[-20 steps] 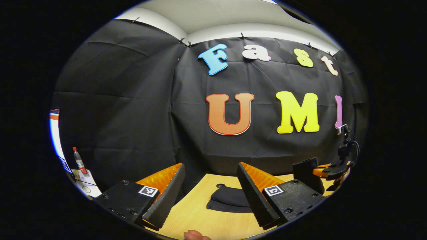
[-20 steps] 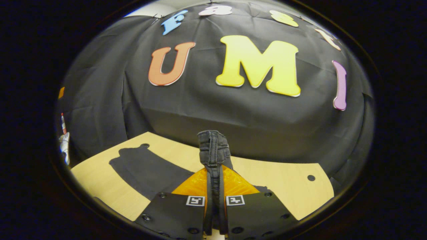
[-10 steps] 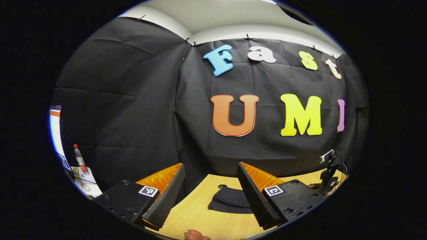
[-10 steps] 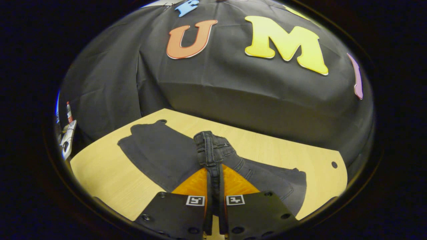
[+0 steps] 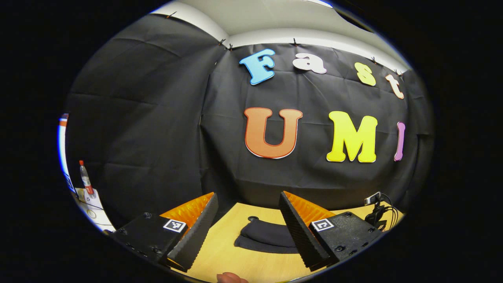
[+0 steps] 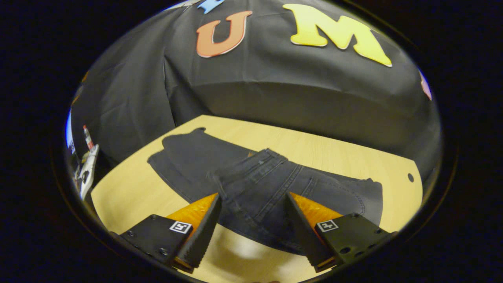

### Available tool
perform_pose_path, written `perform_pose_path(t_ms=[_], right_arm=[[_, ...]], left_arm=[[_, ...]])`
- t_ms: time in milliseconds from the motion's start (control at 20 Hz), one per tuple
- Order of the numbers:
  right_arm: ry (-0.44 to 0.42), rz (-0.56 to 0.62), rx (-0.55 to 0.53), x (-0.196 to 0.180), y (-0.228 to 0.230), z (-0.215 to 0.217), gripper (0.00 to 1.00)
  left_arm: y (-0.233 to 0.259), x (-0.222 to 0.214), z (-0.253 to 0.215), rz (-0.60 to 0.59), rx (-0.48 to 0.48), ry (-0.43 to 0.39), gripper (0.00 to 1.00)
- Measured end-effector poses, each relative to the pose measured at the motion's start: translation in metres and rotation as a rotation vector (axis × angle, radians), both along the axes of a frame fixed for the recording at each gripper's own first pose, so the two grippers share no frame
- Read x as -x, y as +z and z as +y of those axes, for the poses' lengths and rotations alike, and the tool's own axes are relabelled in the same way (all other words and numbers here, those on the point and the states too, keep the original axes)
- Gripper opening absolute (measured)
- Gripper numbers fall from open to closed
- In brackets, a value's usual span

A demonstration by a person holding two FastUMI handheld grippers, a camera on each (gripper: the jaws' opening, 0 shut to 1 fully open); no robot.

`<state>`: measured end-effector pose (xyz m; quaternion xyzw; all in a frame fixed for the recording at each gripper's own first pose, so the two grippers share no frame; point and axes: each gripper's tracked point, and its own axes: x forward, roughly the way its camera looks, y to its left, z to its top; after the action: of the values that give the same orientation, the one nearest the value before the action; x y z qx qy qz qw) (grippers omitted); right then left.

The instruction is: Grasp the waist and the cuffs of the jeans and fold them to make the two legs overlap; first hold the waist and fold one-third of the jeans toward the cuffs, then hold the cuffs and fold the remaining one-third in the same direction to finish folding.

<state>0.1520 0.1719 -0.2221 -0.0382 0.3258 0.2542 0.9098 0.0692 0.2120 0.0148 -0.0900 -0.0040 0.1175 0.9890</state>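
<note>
Jaws spread on both tools, nothing pinched: the right gripper [image 6: 251, 224] hangs just above the dark jeans [image 6: 275, 188], which lie on the pale wooden bench [image 6: 338, 157] with the waist part doubled over the legs, and the left gripper [image 5: 249, 232] hovers, tilted up toward the black cloth wall [image 5: 149, 129]. By my reading the waist fold is done, so next comes pinching the cuffs [image 5: 267, 236] and carrying them over the folded stack. A bottle [image 5: 85, 179] stands off to the side.
</note>
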Motion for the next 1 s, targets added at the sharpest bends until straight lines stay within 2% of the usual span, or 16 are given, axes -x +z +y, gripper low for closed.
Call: perform_pose_path(t_ms=[50, 100, 150, 200, 250, 350, 400, 450, 500, 700, 750, 850, 950, 1000], right_arm=[[-0.020, -0.031, -0.014, -0.004, 0.014, -0.007, 0.97], [-0.031, -0.064, -0.025, -0.010, 0.028, -0.012, 1.00], [-0.040, -0.093, -0.038, -0.015, 0.042, -0.015, 0.96], [-0.047, -0.119, -0.054, -0.019, 0.057, -0.018, 1.00], [-0.058, -0.153, -0.075, -0.024, 0.075, -0.023, 0.96], [-0.085, -0.234, -0.109, -0.034, 0.112, -0.037, 0.96], [-0.100, -0.273, -0.121, -0.038, 0.129, -0.046, 1.00], [-0.114, -0.304, -0.129, -0.040, 0.144, -0.056, 0.96], [-0.127, -0.326, -0.128, -0.042, 0.153, -0.065, 1.00], [-0.189, -0.383, -0.126, -0.045, 0.187, -0.107, 1.00], [-0.206, -0.394, -0.131, -0.044, 0.195, -0.116, 0.96], [-0.241, -0.429, -0.133, -0.043, 0.214, -0.138, 1.00], [-0.275, -0.461, -0.117, -0.043, 0.228, -0.161, 1.00], [-0.291, -0.471, -0.108, -0.043, 0.233, -0.172, 0.96]], left_arm=[[-0.009, -0.004, -0.001, 0.012, 0.026, -0.008, 1.00], [-0.020, -0.007, -0.003, 0.036, 0.064, -0.017, 1.00], [-0.032, -0.013, -0.007, 0.058, 0.117, -0.026, 0.99], [-0.046, -0.018, -0.010, 0.085, 0.182, -0.036, 0.97], [-0.062, -0.025, -0.015, 0.118, 0.259, -0.040, 0.98], [-0.098, -0.033, -0.020, 0.184, 0.420, -0.035, 0.99], [-0.113, -0.037, -0.024, 0.204, 0.496, -0.037, 0.99], [-0.131, -0.040, -0.023, 0.228, 0.564, -0.037, 0.99], [-0.147, -0.044, -0.026, 0.250, 0.634, -0.041, 0.99], [-0.197, -0.058, -0.025, 0.308, 0.933, -0.038, 0.99], [-0.207, -0.066, -0.024, 0.317, 0.994, -0.031, 1.00], [-0.216, -0.069, -0.022, 0.318, 1.093, -0.018, 0.99], [-0.223, -0.068, -0.021, 0.325, 1.153, 0.000, 0.99], [-0.226, -0.067, -0.021, 0.332, 1.175, 0.009, 0.99]])
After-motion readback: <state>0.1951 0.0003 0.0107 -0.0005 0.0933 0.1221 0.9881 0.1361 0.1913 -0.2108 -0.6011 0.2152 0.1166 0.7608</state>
